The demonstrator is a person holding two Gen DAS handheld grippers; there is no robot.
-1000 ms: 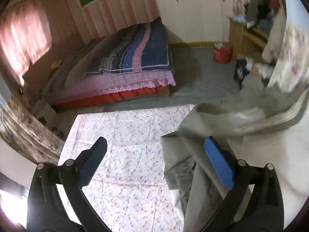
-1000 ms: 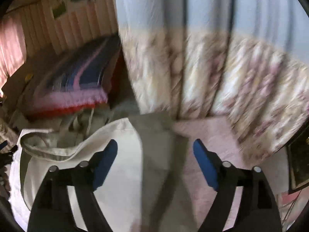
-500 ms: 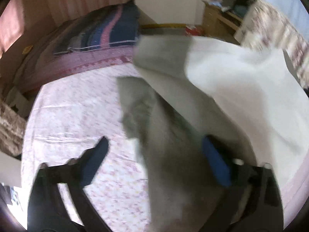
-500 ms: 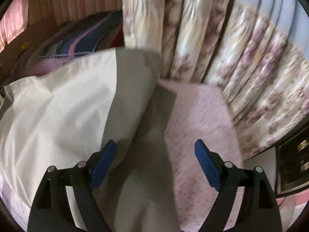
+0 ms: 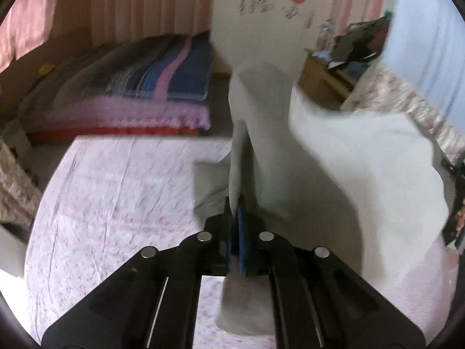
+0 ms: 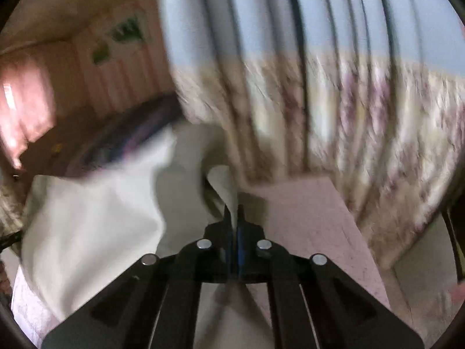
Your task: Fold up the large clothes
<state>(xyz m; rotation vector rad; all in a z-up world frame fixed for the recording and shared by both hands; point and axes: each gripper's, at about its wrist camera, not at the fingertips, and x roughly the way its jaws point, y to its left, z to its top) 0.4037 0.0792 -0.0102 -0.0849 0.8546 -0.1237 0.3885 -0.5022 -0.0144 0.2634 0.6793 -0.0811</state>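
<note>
A large off-white garment (image 5: 348, 160) is held up over the bed's pink flowered sheet (image 5: 116, 203), its grey inner side rising in a tall fold. My left gripper (image 5: 236, 203) has its jaws closing, and the blue pads pinch an edge of that fold. In the right wrist view the same garment (image 6: 87, 218) drapes to the left. My right gripper (image 6: 232, 212) has its jaws closing tight on a pale corner of cloth above the sheet (image 6: 305, 218). Cloth below both grippers hangs out of sight.
A second bed with a striped blue and pink blanket (image 5: 159, 72) lies beyond. A wooden desk (image 5: 322, 72) piled with clothes stands at the back right. A flowered curtain (image 6: 348, 101) hangs close along the bed's right side.
Both grippers went from wide open to closed on the garment's edges. The cloth has been lifted into a tall fold, and both views have tilted upward.
</note>
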